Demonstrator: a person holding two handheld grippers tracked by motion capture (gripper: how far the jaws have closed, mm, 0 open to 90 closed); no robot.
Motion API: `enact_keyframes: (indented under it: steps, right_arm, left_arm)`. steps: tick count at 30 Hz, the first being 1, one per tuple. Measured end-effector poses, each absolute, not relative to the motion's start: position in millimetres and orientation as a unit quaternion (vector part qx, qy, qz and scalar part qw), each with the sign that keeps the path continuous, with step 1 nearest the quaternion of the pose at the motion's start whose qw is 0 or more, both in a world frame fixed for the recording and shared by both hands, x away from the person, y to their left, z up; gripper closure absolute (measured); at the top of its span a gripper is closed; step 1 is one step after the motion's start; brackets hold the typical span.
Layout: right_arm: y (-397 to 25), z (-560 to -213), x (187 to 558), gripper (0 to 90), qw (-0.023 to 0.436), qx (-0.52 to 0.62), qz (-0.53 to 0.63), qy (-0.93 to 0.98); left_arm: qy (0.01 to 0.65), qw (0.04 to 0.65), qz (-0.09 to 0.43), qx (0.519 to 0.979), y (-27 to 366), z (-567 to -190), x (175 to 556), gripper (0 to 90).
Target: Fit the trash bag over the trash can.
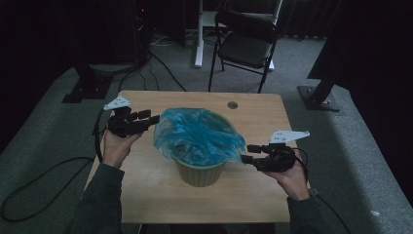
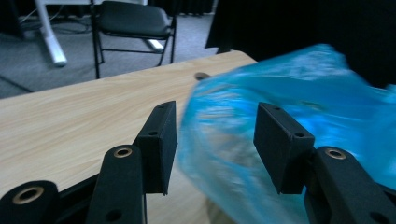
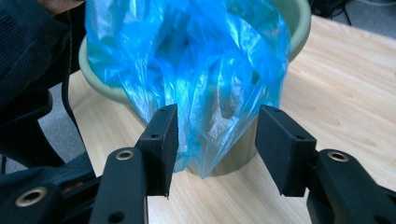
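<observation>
Bin (image 1: 199, 173) stands mid-desk (image 1: 146, 195), nearer the front edge. Bag (image 1: 197, 134) sits in bin, draped over its rim. Left hand-held gripper (image 1: 151, 118) beside bag's left side, right hand-held gripper (image 1: 248, 153) at its right. Chair (image 1: 246, 41) on floor behind desk's rear edge.

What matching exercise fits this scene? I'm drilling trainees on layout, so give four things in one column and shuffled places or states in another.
Things:
1. blue plastic bag
2. green bucket
3. folding chair
4. left gripper

Places or states:
A. on the floor beyond the table's far edge
B. open, fingers on either side of the bag's edge
C. stands on the wooden table, mid-table
D. draped over the bucket's rim

Pairs: 1-D, 2-C, 3-A, 4-B
</observation>
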State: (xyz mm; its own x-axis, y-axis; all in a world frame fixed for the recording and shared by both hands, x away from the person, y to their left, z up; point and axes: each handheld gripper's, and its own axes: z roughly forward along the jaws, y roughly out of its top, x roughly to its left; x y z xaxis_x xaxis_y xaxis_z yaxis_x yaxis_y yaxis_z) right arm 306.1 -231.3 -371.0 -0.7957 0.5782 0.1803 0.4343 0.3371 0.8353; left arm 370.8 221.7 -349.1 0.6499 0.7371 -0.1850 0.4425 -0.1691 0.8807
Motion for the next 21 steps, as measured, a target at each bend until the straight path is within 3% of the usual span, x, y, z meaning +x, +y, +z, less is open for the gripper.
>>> enact_keyframes:
  steps: [14, 21]
  right_arm:
    - [-229, -359, 316, 49.4, 0.105, 0.318, 0.499, 0.799]
    - [-230, -357, 318, 48.7, 0.109, 0.322, 0.501, 0.796]
  left_arm:
    - [0.287, 0.52, 0.104, 0.798, 191, -334, 339, 45.0]
    - [0.28, 0.496, 0.108, 0.815, 179, -348, 329, 47.8]
